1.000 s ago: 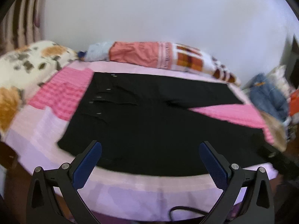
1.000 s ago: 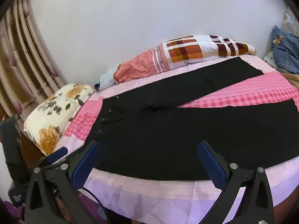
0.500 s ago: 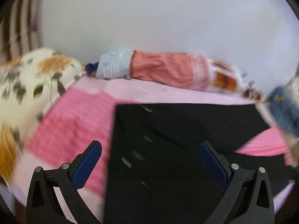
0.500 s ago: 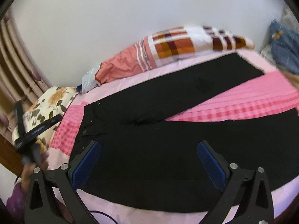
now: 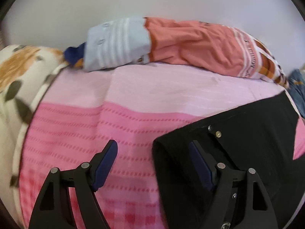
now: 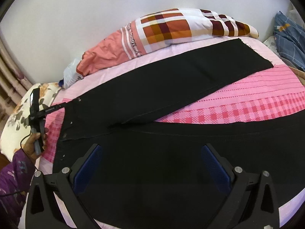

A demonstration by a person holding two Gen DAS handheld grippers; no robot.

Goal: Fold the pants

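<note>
Black pants (image 6: 162,114) lie flat on a pink bedspread (image 6: 257,99), legs spread apart toward the right, waistband with metal studs at the left. My left gripper (image 5: 153,159) is open and straddles the far waistband corner (image 5: 219,152) of the pants, close above the bed. It also shows in the right wrist view (image 6: 57,106), at the far left waist corner. My right gripper (image 6: 152,164) is open and empty, hovering above the near leg by the front edge.
A rolled orange, blue and checked quilt (image 6: 162,32) lies along the white wall at the back. A floral pillow (image 5: 17,76) is at the left. Blue cloth (image 6: 289,36) is piled at the far right.
My left gripper has swung left and moved in low over the waistband corner, and its jaws have narrowed. My right gripper has moved closer over the near leg.
</note>
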